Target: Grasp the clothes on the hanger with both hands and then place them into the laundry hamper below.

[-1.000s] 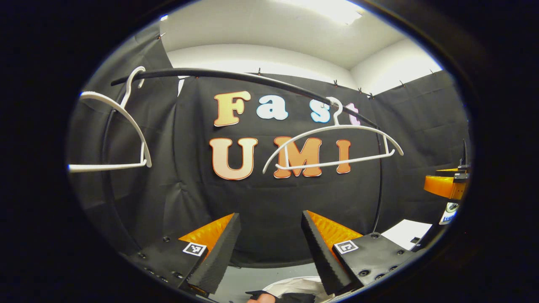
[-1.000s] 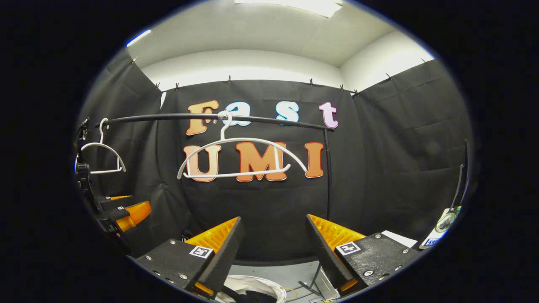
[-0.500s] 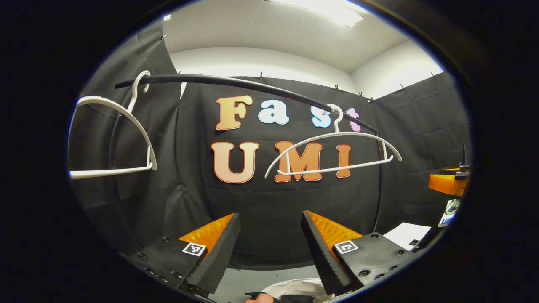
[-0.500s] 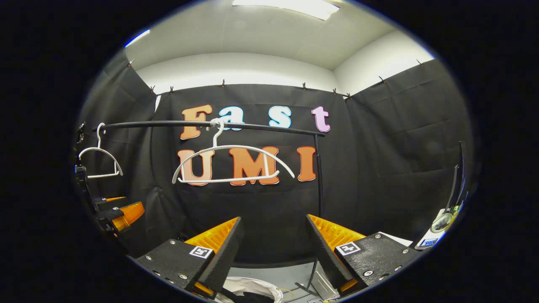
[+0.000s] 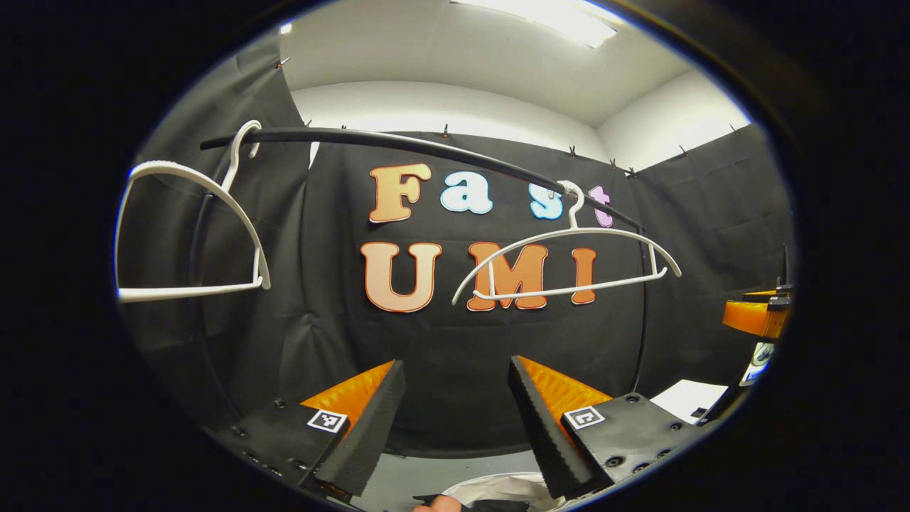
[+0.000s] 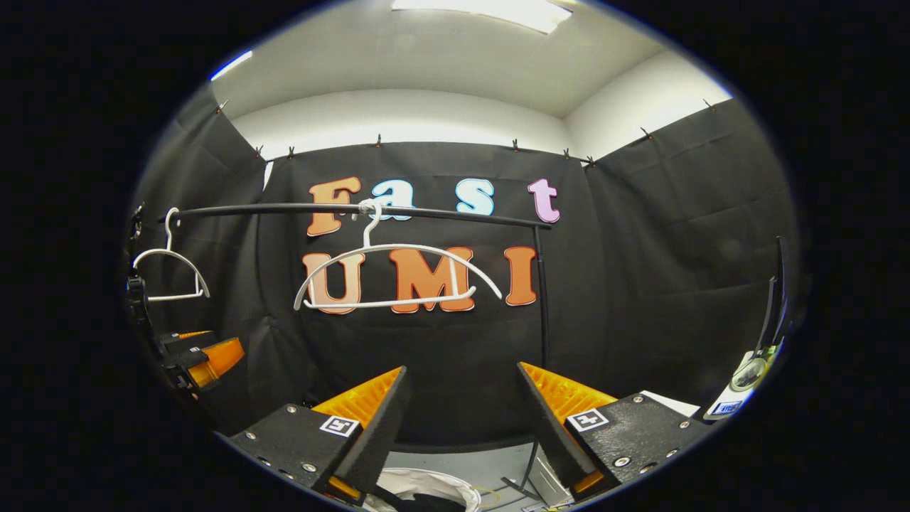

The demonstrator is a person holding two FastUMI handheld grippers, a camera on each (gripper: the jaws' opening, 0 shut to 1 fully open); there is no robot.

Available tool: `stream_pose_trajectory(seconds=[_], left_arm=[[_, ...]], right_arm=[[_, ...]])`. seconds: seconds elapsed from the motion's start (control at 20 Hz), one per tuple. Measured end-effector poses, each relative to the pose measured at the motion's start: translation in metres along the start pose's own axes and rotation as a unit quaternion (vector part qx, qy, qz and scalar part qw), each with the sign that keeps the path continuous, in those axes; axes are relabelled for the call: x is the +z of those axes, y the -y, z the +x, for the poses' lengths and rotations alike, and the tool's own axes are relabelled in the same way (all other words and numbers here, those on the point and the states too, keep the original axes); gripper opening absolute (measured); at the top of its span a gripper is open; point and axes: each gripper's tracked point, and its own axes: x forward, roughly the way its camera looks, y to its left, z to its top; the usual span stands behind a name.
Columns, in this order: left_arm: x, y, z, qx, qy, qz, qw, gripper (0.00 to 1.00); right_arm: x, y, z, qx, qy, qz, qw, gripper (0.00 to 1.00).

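Ahead of the left gripper (image 5: 451,419), its fingers set apart with nothing between them, the way is open up to the black cloth wall. Overhead a black rail (image 5: 426,146) runs across, sloping down toward the right, and two bare white hangers hang from it: the near hanger (image 5: 188,235) at far left, the far hanger (image 5: 565,263) right of centre. Open room lies between them and under both.

In the right gripper view, the right gripper (image 6: 462,419) also has parted fingers with clear space ahead. The rail's upright post (image 6: 544,299) stands right of the far hanger (image 6: 398,274). The left gripper (image 6: 202,359) sits low at left, under the near hanger (image 6: 167,267). The hamper (image 6: 426,487) rim lies below, between the fingers.
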Motion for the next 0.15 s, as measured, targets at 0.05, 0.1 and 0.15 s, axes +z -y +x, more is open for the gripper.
stream_pose_trajectory(seconds=[0.05, 0.1, 0.15], left_arm=[[0.001, -0.0016, 0.0013, 0.0, 0.0, -0.001, 1.0, 0.96], [0.0005, -0.0022, 0.0017, 0.001, 0.001, -0.001, 1.0, 0.95], [0.0002, -0.0025, 0.0011, 0.001, 0.0, -0.002, 1.0, 0.95]], right_arm=[[-0.0004, -0.0005, -0.0008, 0.0, 0.0, -0.001, 1.0, 0.91], [-0.0001, -0.0019, 0.0001, 0.0, 0.001, -0.001, 1.0, 0.91], [-0.0003, -0.0023, -0.0008, 0.001, 0.001, 0.0, 1.0, 0.82]])
